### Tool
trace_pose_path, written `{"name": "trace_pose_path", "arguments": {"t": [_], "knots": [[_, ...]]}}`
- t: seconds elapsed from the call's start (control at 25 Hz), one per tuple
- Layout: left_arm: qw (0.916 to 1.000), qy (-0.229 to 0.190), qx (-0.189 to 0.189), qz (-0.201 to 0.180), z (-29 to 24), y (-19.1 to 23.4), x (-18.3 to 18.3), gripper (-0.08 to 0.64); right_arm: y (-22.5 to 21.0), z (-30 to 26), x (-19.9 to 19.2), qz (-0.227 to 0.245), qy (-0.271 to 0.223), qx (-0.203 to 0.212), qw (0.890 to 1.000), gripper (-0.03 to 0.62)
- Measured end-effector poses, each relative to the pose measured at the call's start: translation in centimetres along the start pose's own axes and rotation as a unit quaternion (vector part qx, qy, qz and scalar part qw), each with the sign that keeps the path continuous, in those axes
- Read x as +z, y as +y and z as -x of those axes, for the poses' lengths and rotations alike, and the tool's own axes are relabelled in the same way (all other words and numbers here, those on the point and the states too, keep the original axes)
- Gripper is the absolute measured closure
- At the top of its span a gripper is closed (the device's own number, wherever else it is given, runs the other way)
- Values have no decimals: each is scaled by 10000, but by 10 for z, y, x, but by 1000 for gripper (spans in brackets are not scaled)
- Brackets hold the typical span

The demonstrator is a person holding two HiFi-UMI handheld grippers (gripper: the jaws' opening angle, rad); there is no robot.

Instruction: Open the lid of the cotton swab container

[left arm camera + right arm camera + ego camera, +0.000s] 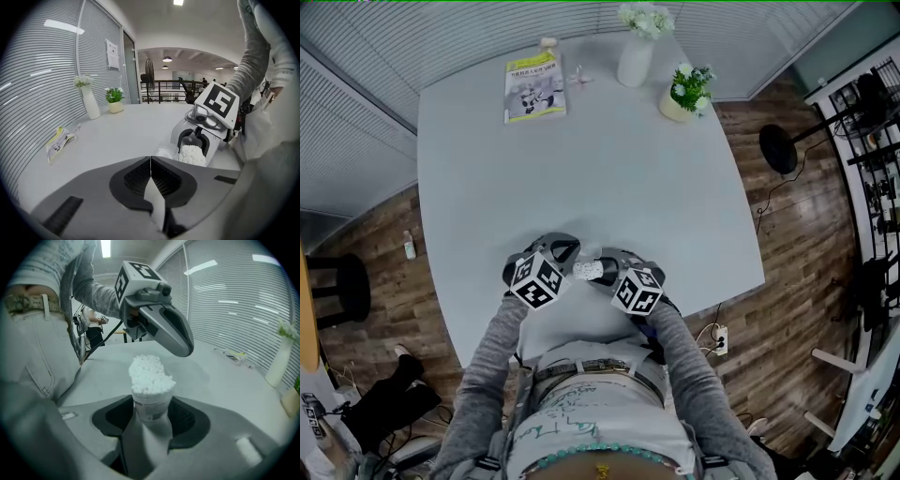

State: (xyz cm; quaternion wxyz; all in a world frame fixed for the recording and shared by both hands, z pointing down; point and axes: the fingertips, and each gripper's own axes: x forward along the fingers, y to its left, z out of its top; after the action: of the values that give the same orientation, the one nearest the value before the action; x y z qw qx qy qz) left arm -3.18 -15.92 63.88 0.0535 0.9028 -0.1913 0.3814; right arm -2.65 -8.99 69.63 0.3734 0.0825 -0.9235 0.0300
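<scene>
Two hand-held grippers meeting at the near edge of the desk point(581, 169), seen from the head and from each gripper. Both forearms, in grey sleeves, reach forward from the body and converge. Each gripper slopes downward and inward, so the two marker cubes sit side by side just in front of the person's waist.

The right gripper point(151, 416) is clamped on the cotton swab container point(150, 401), with one jaw pressing each side of the labelled body. The container stands upright between the pads, and its top rises clear of them. The white swab heads point(149, 373) are bare and heaped above the rim, with no lid over them.

The left gripper point(150, 163) has its jaws fully together, meeting in a thin line. No object can be made out between the pads. In the right gripper view its nose hangs above and just beyond the swab heads, close to them but apart.

In the left gripper view a clear, rounded piece point(165, 152) lies against the swab heads on the picture's left. Whether it is the lid cannot be told.

At the far edge of the desk, well apart from the grippers, are a magazine point(534, 86), a white vase point(635, 62) of pale flowers and a small potted plant point(684, 94).
</scene>
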Motion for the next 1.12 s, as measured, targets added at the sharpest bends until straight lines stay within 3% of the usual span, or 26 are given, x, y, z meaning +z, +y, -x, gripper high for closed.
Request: {"name": "trace_pose_path", "arguments": {"t": [0.16, 0.36, 0.6, 0.88, 1.12], "knots": [[9993, -295, 37, 211, 7, -1, 5, 558, 2, 1, 1, -69, -26, 48, 10000, 367], [9923, -918, -160, 815, 21, -6, 18, 558, 6, 5, 0, -153, -13, 90, 9998, 348], [9841, -1356, 56, 1144, 39, -2, 27, 554, 1, 11, -2, -329, 35, 37, 9994, 342], [9782, -1471, 288, 1437, 57, -10, 18, 534, 6, 25, -6, -451, 92, -13, 9989, 342], [9782, -1294, 447, 1564, 61, -19, -1, 506, 10, 31, -6, -540, 220, -46, 9983, 344]]}}
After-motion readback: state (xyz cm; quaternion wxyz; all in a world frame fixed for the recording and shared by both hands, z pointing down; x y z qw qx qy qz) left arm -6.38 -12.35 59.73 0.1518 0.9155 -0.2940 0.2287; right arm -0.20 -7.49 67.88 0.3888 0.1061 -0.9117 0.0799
